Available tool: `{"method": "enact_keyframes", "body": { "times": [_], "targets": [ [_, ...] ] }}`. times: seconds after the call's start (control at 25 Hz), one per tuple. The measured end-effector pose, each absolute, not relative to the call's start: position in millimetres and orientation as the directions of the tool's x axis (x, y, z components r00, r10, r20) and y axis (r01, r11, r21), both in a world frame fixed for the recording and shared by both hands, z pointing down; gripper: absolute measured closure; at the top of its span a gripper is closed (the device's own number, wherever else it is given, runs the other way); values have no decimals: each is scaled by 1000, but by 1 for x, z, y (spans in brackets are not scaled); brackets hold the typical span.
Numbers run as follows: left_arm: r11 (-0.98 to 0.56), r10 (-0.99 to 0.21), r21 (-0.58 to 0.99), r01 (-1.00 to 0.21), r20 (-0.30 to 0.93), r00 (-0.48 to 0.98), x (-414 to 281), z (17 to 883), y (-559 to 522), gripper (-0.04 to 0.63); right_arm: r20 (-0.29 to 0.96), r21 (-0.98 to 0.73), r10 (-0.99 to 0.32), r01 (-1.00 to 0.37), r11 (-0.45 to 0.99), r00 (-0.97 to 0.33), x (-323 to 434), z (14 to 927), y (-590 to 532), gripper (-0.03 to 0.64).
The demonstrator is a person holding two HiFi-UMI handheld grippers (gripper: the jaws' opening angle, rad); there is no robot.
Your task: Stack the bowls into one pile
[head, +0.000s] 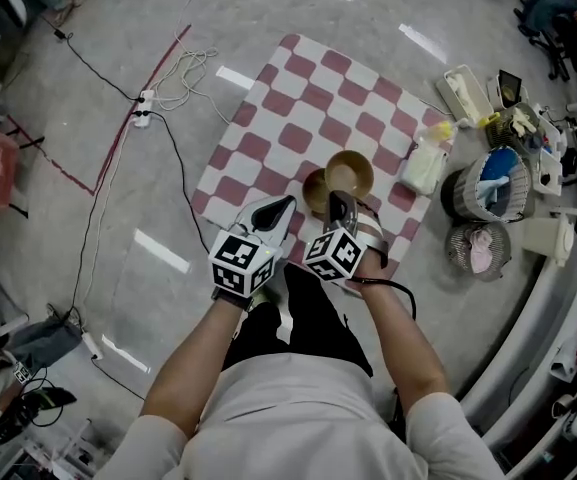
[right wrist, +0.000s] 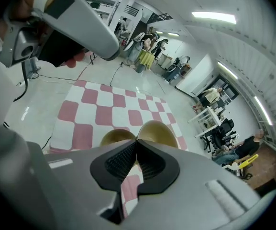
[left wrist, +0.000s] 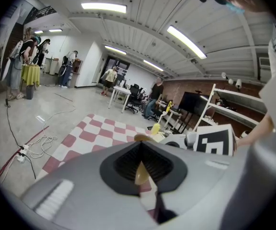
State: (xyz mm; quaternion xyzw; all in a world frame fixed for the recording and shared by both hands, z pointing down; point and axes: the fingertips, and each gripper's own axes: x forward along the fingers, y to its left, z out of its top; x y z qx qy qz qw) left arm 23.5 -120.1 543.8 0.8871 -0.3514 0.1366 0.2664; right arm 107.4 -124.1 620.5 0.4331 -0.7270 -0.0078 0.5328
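Observation:
Two tan bowls sit side by side on a red-and-white checked mat [head: 298, 118] on the floor: a lighter bowl [head: 353, 171] and a darker bowl [head: 314, 190] touching it on its near left. My right gripper [head: 338, 204] hovers just above the near rim of the darker bowl, shut with nothing in it. In the right gripper view both bowls, the left one [right wrist: 115, 136] and the right one [right wrist: 158, 131], lie just beyond the right gripper [right wrist: 137, 143]. My left gripper [head: 276, 208] is shut and empty, left of the bowls; past the left gripper [left wrist: 140, 146] one bowl rim [left wrist: 145, 138] shows.
Right of the mat stand a white bottle [head: 425, 163], a grey bin with blue contents [head: 488, 186] and a mesh basket holding pink cloth [head: 478, 248]. A power strip [head: 143, 108] with cables lies left of the mat. People, tables and chairs are far off.

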Motion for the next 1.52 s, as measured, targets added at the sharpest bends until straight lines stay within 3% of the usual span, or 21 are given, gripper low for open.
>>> {"method": "enact_keyframes", "body": {
  "times": [0.88,1.12,1.24,1.52],
  "targets": [
    [-563,-529,390,-729,508,680,5,584,-97,589,828,348,-542,-626,698,-144,73,698,-96,597],
    [-561,-520,397,-726,514,682,3,589,-96,589,831,299,-527,-660,690,-175,70,700,-95,584],
    [-562,-514,402,-723,516,686,3,590,-93,589,843,280,-504,-650,706,-185,68,706,-91,540],
    [-572,-511,398,-717,511,691,1,584,-89,589,816,309,-544,-649,696,-195,62,687,-91,538]
  ]
}}
